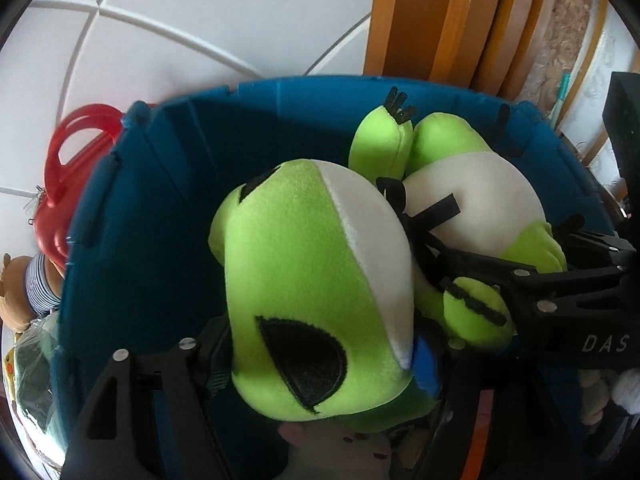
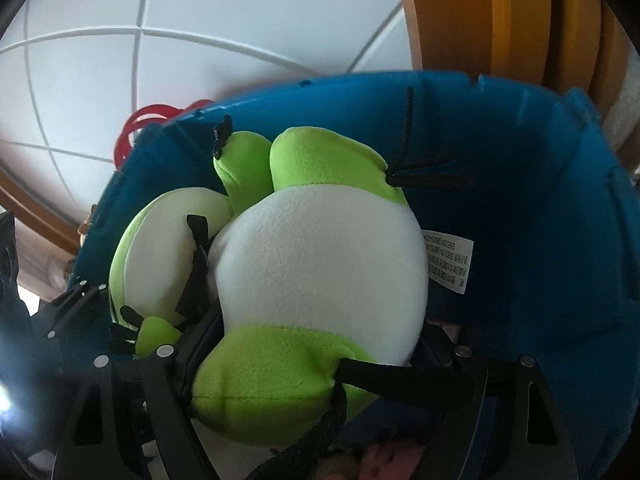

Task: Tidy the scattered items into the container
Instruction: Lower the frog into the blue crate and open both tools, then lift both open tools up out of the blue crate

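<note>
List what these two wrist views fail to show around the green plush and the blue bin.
- Blue bin floor: hidden by the green plush, both views.
- Print on the plush's white tag: too small, right wrist view.
- Items below the plush, bottom edge: cut off, blurred.
- Striped toy outside bin: cut by left edge, left wrist view.

The frog plush (image 1: pixel 312 280) is hiding the blue bin's (image 1: pixel 160 208) floor. Its sewn label's (image 2: pixel 450 260) print is reading too small. A brown toy (image 1: pixel 16 292) is getting cut off at the left edge.
</note>
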The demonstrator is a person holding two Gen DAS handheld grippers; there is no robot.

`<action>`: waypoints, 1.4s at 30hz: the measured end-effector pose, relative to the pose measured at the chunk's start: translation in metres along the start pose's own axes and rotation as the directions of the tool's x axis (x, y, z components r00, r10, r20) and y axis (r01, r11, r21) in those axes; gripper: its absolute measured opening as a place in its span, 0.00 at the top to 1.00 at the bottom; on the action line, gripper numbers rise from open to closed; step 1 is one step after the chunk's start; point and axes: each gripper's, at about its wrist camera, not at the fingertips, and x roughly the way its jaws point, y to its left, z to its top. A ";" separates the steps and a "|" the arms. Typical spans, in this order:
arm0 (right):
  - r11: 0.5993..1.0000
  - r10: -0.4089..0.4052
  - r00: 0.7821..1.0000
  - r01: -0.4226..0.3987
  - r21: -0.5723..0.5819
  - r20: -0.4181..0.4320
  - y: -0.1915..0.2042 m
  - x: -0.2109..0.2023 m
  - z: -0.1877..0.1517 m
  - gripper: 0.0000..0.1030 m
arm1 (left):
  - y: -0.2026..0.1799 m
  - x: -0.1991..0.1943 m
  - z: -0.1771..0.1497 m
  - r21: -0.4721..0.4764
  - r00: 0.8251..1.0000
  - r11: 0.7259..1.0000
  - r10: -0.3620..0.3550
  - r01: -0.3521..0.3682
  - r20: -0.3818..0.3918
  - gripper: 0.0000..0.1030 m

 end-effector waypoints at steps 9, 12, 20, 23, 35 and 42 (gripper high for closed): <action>0.999 -0.031 0.999 0.031 -0.019 -0.017 -0.003 0.028 -0.009 0.16 | 0.011 0.026 -0.011 0.019 1.000 0.999 0.027 -0.027 -0.005 0.24; 0.992 -0.111 0.994 0.109 -0.060 -0.022 -0.002 0.036 -0.011 0.14 | 0.009 0.028 -0.017 0.052 0.998 0.997 0.057 -0.057 0.011 0.24; 0.993 -0.114 0.993 0.114 -0.013 0.000 -0.015 0.032 -0.012 0.12 | 0.008 0.040 -0.025 0.054 0.997 0.996 0.076 -0.075 -0.019 0.24; 0.993 -0.118 0.993 0.118 -0.003 -0.006 -0.015 0.039 -0.011 0.07 | 0.004 0.046 -0.023 0.053 0.997 0.996 0.072 -0.070 -0.029 0.24; 0.984 -0.176 0.984 0.175 -0.010 -0.028 -0.009 0.029 -0.020 0.02 | 0.002 0.038 -0.017 0.005 0.997 0.998 0.060 -0.059 -0.055 0.24; 0.978 -0.207 0.978 0.207 -0.036 -0.016 0.002 -0.009 -0.032 0.02 | -0.003 0.002 -0.034 -0.015 0.995 0.997 0.073 -0.074 -0.069 0.24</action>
